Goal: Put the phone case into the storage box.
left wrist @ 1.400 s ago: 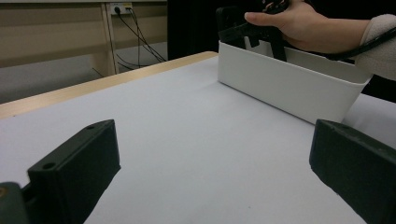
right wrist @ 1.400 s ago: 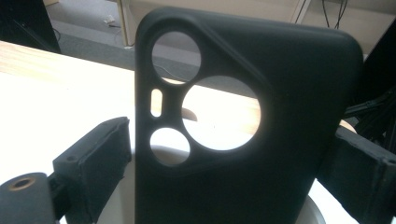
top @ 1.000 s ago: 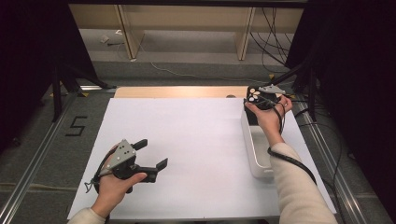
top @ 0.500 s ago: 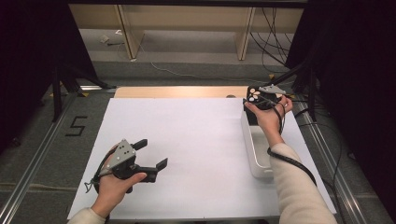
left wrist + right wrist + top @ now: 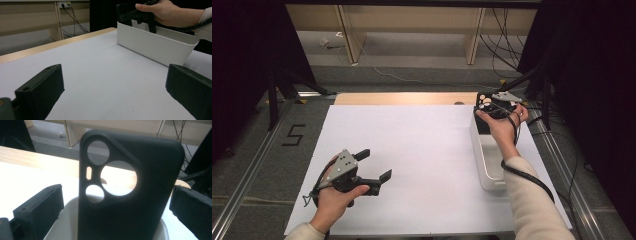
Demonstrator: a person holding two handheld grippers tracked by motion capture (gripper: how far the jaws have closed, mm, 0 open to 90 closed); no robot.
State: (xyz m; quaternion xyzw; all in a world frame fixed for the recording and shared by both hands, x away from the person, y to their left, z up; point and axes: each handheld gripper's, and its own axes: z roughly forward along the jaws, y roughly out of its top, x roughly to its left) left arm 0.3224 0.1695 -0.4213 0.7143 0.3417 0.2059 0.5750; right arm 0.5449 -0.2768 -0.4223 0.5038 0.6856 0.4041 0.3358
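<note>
There are two claws: the left claw (image 5: 373, 170) over the near left of the table (image 5: 422, 150), and the right claw (image 5: 490, 108) at the far right. One white bin (image 5: 487, 155) stands on the table, a long narrow one. One black phone case (image 5: 127, 192) stands upright at the bin's far end; it has four cut-outs, three round and one small slot. One white sheet covers the one table. Two hands hold the claws, a left hand (image 5: 333, 200) and a right hand (image 5: 502, 127).
</note>
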